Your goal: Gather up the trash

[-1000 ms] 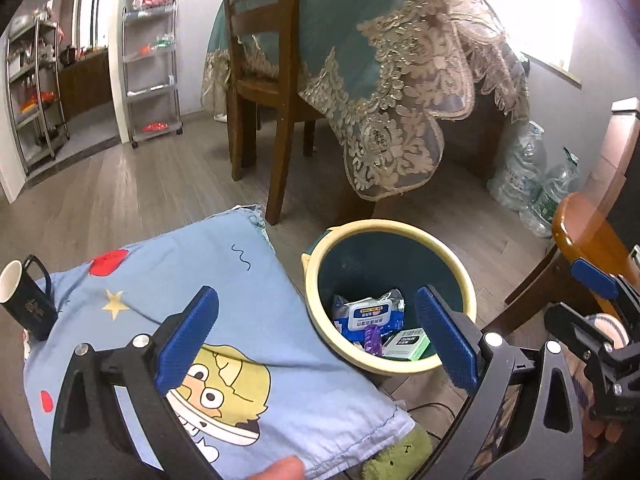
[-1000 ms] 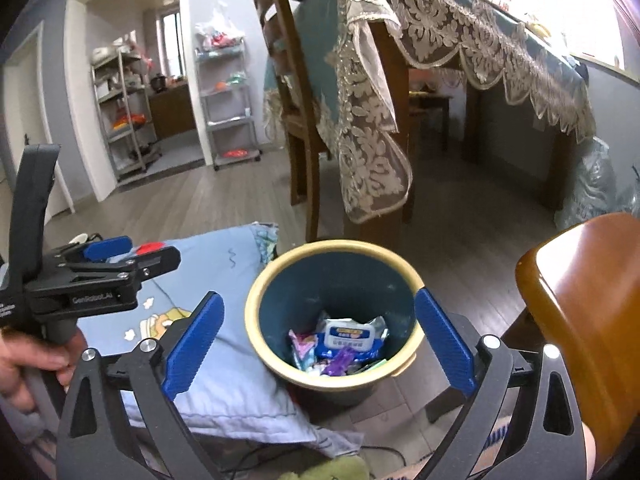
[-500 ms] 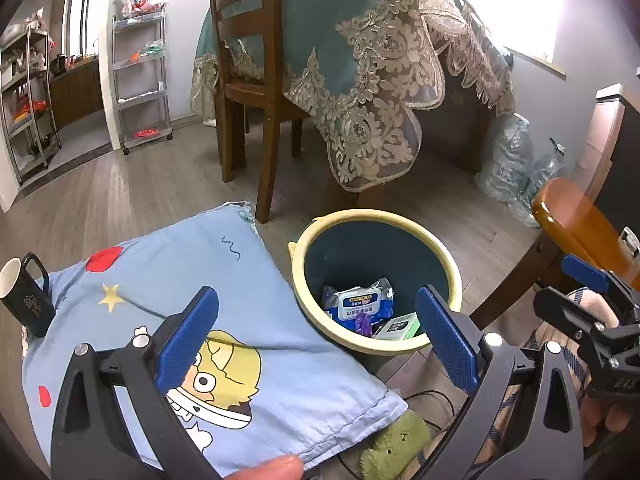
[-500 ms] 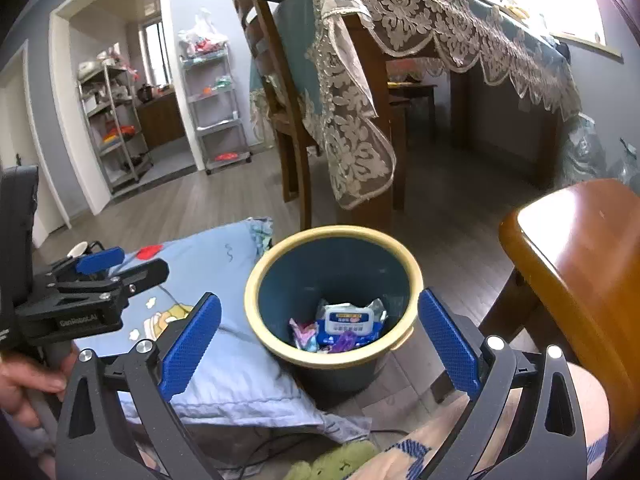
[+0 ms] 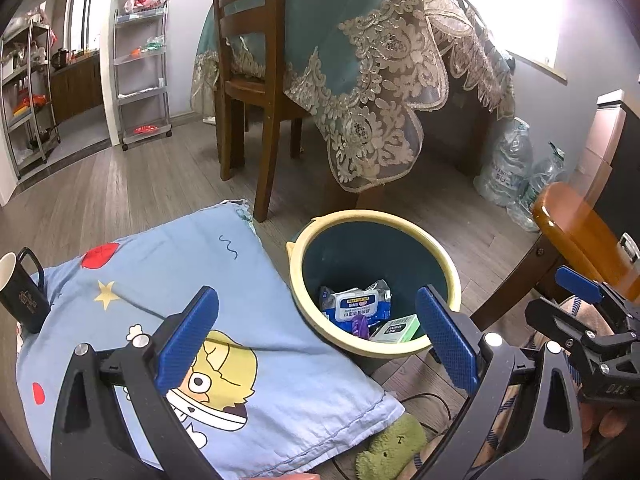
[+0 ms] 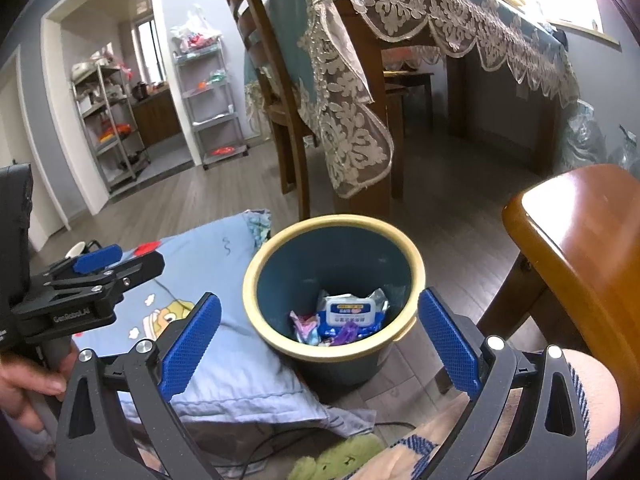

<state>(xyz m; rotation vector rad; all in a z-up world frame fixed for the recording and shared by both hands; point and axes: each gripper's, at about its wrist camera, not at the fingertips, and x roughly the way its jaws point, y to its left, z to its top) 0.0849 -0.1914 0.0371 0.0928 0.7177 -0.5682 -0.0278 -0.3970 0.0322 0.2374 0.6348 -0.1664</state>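
A dark blue trash bin with a cream rim [image 5: 374, 216] [image 6: 332, 222] stands on the wood floor. Inside lie a blue wet-wipes pack [image 5: 356, 306] [image 6: 352, 310], a green and white box [image 5: 396, 328], and purple and pink wrappers [image 6: 306, 326]. My left gripper [image 5: 316, 336] is open and empty, above the bin's near left rim and the cloth. My right gripper [image 6: 318, 336] is open and empty, above the bin's near side. Each gripper shows in the other's view: the right one [image 5: 588, 300], the left one [image 6: 100, 268].
A blue cartoon-print cloth [image 5: 180, 280] covers a low surface left of the bin, with a black mug [image 5: 20, 292] on it. A wooden chair [image 5: 248, 80] and a lace-covered table [image 5: 380, 60] stand behind. A wooden stool [image 6: 580, 248] is on the right. A green plush toy [image 5: 394, 448] lies near.
Both grippers have drawn back and up a little from the bin, so it sits lower and smaller in view. Both stay open and empty.
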